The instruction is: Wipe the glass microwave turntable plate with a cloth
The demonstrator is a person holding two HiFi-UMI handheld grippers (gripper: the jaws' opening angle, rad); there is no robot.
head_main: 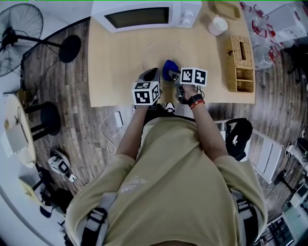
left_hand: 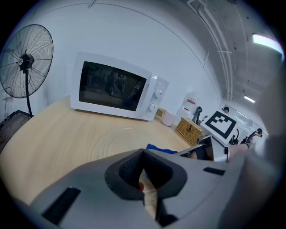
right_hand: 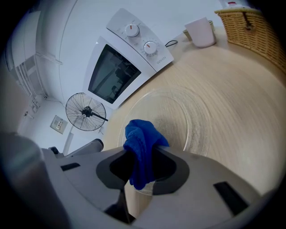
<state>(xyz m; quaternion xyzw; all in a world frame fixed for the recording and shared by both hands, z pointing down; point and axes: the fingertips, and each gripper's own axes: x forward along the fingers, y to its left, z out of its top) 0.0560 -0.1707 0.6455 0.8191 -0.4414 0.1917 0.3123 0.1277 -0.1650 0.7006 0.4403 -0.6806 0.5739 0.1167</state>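
The glass turntable plate (head_main: 162, 54) lies flat on the wooden table (head_main: 115, 72) in front of the microwave (head_main: 144, 14). In the right gripper view, my right gripper (right_hand: 142, 154) is shut on a bunched blue cloth (right_hand: 140, 134), which hangs over the plate's (right_hand: 178, 120) near rim. The cloth (head_main: 169, 69) shows between the two grippers in the head view. My left gripper (left_hand: 143, 154) sits at the plate's (left_hand: 120, 138) near left edge with its jaws together. Whether they touch the rim is hidden.
A white mug (head_main: 217, 25) and a wicker basket (head_main: 240, 62) stand on the table's right side. The microwave door is closed. A standing fan (head_main: 19, 29) is on the floor to the left. Both grippers are close to the table's front edge.
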